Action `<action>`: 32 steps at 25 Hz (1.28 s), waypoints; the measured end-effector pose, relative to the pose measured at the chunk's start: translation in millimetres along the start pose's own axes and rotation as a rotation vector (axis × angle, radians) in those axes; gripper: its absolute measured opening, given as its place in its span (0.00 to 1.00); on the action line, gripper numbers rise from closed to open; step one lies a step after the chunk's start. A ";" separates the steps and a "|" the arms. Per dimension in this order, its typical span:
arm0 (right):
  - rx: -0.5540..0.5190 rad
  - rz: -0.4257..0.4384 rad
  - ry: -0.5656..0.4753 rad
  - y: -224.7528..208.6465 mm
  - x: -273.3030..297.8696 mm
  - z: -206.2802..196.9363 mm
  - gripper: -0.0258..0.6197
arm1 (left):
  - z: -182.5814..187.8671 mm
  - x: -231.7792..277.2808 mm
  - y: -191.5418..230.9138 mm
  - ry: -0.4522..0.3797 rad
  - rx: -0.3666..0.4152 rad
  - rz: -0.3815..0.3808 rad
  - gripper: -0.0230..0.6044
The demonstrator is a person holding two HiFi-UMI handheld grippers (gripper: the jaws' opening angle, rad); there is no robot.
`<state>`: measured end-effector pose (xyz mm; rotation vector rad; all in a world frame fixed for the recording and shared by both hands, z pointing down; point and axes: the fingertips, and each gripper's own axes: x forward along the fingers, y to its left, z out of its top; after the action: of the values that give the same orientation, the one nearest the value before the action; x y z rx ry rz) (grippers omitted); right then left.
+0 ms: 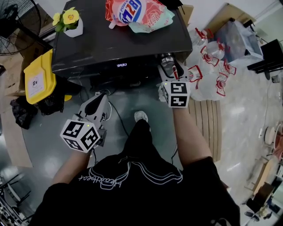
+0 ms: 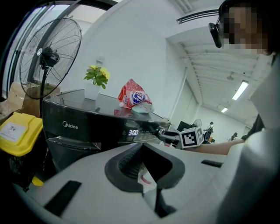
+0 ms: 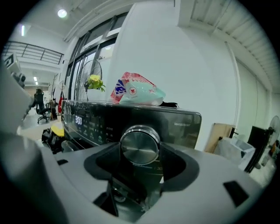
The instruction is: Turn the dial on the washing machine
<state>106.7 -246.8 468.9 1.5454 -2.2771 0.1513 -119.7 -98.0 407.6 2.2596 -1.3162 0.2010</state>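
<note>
The person stands facing a dark washing machine (image 1: 88, 48), with one gripper in each hand. The right gripper (image 1: 171, 73) is pushed up against the front panel at the machine's right end. In the right gripper view its jaws are clamped on the dial (image 3: 140, 146) — a round, brushed-metal knob that sits between the two dark pads, one pressing each side of its rim. The dial stands just right of the lit display (image 2: 133, 132), which reads 3:00.

The left gripper (image 1: 102, 98) is held lower and well back from the machine, over the grey floor (image 1: 132, 101), pointing towards the front panel. Its jaws stand apart with nothing gripped between them; the left gripper view looks past them to the machine's front and across to the right gripper's marker cube at the dial.

On the machine's flat top lie a red, white and blue detergent bag (image 1: 137, 13) towards the right and a small white vase of yellow flowers (image 1: 70, 24) at the left corner. A yellow bin (image 1: 40, 79) stands just beside the machine's left side, and a standing fan (image 2: 48, 57) rises behind it. To the right of the machine, a heap of clear plastic bags with red print (image 1: 212, 75) lies on the floor, near a slatted wooden board (image 1: 205, 119).
</note>
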 end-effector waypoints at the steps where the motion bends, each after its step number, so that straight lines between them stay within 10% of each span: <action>1: 0.035 0.008 -0.004 -0.6 0.1 -0.3 0.48 | -0.1 0.4 -0.5 0.000 -0.001 -0.001 0.04; 32: 0.808 0.245 -0.095 -5.1 1.1 -3.0 0.48 | -4.3 -3.0 1.3 -0.003 -0.015 0.007 0.04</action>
<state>111.8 -248.8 471.5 1.6040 -2.6322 1.2116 -121.8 -94.0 410.7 2.2439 -1.3226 0.1895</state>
